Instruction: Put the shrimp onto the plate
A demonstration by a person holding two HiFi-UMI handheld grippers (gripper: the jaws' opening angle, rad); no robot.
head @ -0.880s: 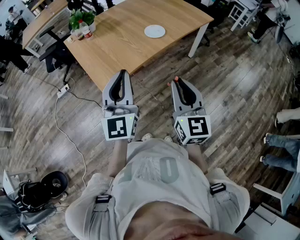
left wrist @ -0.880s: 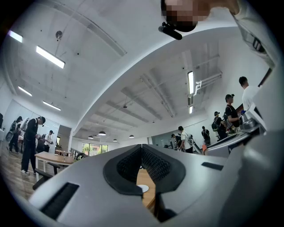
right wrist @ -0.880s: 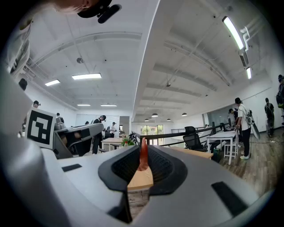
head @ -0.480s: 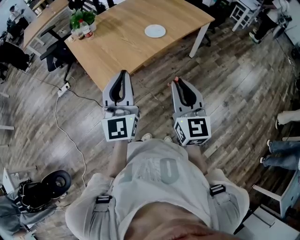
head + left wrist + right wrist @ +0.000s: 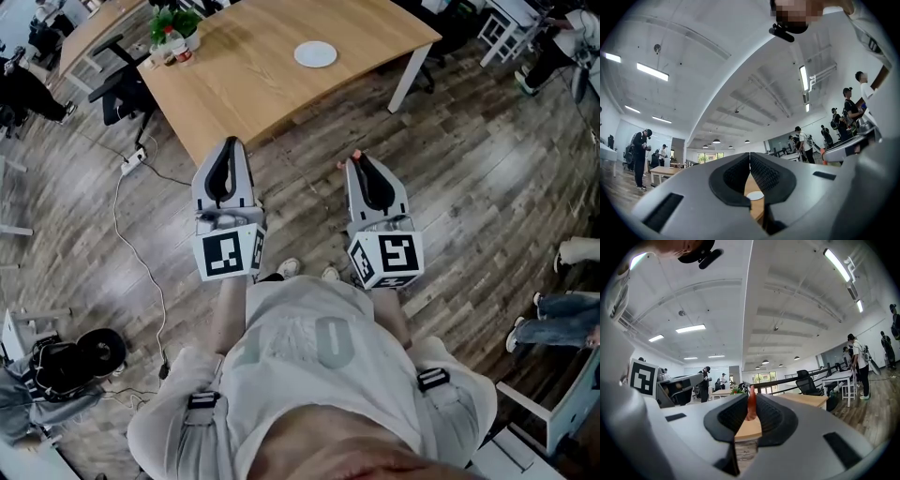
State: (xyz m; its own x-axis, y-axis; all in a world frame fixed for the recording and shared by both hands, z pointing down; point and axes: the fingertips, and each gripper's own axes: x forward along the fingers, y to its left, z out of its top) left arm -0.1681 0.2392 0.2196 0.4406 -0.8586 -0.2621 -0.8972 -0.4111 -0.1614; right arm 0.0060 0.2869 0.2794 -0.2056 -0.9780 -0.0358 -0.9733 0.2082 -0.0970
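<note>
A small orange shrimp [image 5: 752, 405] stands upright between the pads of my right gripper [image 5: 751, 399], which is shut on it. In the head view its tip pokes out at the shrimp [image 5: 352, 156] end of the right gripper [image 5: 357, 160], above the wooden floor. My left gripper [image 5: 228, 143] is held beside it, shut and empty; its pads meet in the left gripper [image 5: 750, 157] view. The white plate [image 5: 315, 54] lies on the far side of a light wooden table [image 5: 248, 89], well ahead of both grippers. The plate [image 5: 755, 195] also shows below the left jaws.
A potted plant and bottles [image 5: 172, 36] stand at the table's left corner. An office chair [image 5: 120, 89] is left of the table. A power strip [image 5: 132, 162] and cable run over the floor. Bags [image 5: 66, 361] lie at lower left. People's legs [image 5: 562, 314] are at right.
The left gripper has shifted a little to the left. The table and plate sit slightly higher in the view. The right gripper still holds the shrimp in the same place.
</note>
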